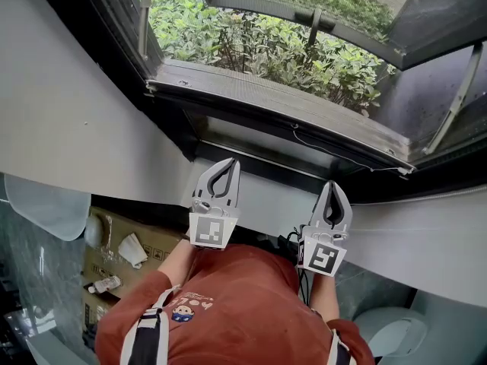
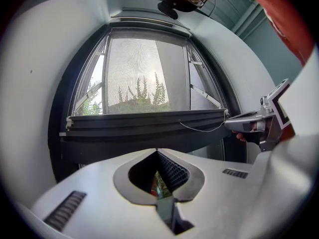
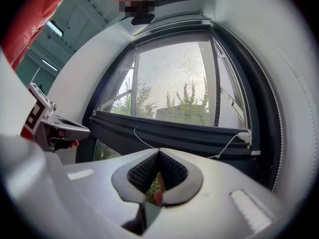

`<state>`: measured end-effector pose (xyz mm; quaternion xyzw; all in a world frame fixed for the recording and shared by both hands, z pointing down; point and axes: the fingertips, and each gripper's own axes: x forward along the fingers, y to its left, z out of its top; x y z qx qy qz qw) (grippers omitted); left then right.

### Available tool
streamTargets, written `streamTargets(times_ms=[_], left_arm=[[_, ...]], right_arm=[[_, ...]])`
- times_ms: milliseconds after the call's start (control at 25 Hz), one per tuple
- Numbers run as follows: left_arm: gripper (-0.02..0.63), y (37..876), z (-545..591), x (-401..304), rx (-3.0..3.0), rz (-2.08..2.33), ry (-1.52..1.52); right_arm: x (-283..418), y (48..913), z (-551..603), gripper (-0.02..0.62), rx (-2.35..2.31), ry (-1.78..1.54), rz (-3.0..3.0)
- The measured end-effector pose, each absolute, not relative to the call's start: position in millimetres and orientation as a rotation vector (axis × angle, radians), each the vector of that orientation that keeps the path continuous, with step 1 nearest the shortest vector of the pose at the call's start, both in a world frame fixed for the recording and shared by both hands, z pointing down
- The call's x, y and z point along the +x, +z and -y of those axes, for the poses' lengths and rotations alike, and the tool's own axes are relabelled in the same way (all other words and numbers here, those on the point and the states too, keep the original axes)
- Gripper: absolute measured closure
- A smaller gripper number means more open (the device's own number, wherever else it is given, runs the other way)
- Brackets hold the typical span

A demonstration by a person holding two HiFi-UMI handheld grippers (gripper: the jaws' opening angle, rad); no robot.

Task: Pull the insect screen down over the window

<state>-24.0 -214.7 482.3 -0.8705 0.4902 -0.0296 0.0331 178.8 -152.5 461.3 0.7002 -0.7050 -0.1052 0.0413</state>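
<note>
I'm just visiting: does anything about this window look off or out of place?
Only a small thing: a thin white cord hangs slack in a loop off the screen's bottom bar, near its right end, rather than lying tidy. Otherwise nothing looks broken or spilled.

The insect screen (image 2: 142, 68) is a pale grey mesh stretched across the dark-framed window (image 3: 261, 108), with greenery showing through it. Its dark bottom bar (image 1: 281, 112) runs from left to right, low in the opening, and a strip of window is uncovered beneath it. A thin white cord (image 3: 229, 144) hangs slack near the bar's right end.
</note>
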Motion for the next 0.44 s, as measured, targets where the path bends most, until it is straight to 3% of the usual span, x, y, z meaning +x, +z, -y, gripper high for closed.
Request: streamTargets(times_ms=[440], left_arm=[[0.6, 482.3, 214.8, -23.6, -2.673, -1.497, -0.098]], right_arm=[[178.5, 462.3, 153.6, 0.586, 2.136, -0.325, 2.158]])
